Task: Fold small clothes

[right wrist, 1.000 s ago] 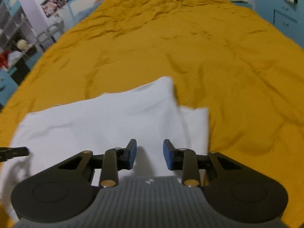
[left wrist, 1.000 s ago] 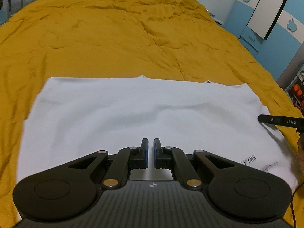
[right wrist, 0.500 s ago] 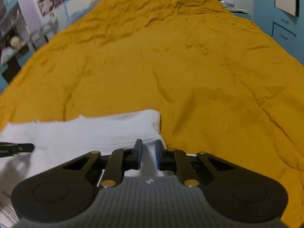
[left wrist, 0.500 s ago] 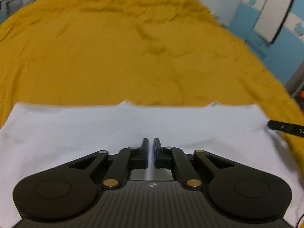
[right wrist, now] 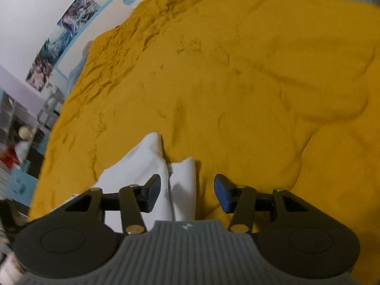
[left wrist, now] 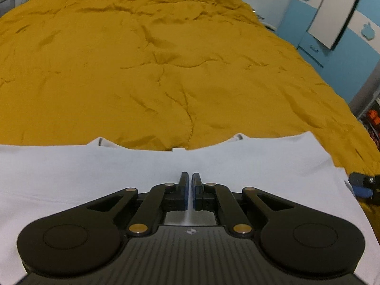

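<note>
While the left gripper (left wrist: 189,191) has its jaws clenched on the white shirt (left wrist: 95,171), the right gripper's (right wrist: 187,193) jaws are opening over its sleeve (right wrist: 184,185). The shirt lies on the yellow bed (left wrist: 142,71). No words show.

Wrist views, close over bedspread (left wrist: 166,71)
</note>
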Motion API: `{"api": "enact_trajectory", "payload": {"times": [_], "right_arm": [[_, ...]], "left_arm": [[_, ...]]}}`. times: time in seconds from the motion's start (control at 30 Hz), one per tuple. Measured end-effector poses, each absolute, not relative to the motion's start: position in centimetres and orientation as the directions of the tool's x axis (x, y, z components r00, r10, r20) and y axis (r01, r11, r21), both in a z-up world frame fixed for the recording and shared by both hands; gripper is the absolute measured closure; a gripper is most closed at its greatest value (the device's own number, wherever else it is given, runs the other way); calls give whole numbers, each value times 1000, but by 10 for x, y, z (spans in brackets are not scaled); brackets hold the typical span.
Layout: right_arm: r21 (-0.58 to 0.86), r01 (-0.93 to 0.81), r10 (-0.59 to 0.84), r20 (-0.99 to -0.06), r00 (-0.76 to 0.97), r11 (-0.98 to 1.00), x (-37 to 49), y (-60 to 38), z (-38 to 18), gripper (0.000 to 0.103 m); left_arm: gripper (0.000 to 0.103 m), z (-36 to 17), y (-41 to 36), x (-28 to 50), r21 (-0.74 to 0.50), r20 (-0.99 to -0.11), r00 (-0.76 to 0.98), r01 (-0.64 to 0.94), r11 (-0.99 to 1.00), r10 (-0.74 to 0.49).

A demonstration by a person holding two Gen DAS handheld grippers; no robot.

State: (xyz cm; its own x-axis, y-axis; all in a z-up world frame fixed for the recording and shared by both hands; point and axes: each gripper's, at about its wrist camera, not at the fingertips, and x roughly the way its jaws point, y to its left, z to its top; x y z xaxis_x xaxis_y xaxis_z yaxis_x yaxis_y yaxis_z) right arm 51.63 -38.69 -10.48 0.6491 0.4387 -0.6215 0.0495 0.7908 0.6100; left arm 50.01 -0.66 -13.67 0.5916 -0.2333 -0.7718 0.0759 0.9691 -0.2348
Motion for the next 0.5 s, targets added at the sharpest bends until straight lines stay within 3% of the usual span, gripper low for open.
{"api": "enact_trajectory", "payload": {"times": [0.13,0.2,0.23,0.27,0.37,0.5], "right_arm": [[690,37,520,-578,630,723,519,-374,-119,55],[660,32,497,-596,631,751,519,-366,-120,65],[643,31,485,-607,629,765,520,-362,-120,78],[638,40,478,-616,627,769,521,-359,-121,82],[654,55,483,-609,630,754,521,-359,-121,92],[637,27,468,-594,654,771,513,-351,-101,94]], "left_arm": [[98,-141,-6,505,-240,-775,590,56,969,-226],[98,-138,-7,503,-239,-771,597,54,970,-223],[98,-136,-6,500,-242,-765,604,55,969,-226],[98,-132,-4,496,-252,-758,608,60,966,-235],[97,-116,7,483,-252,-745,622,71,965,-240],[97,-89,32,464,-229,-736,639,78,970,-225]]}}
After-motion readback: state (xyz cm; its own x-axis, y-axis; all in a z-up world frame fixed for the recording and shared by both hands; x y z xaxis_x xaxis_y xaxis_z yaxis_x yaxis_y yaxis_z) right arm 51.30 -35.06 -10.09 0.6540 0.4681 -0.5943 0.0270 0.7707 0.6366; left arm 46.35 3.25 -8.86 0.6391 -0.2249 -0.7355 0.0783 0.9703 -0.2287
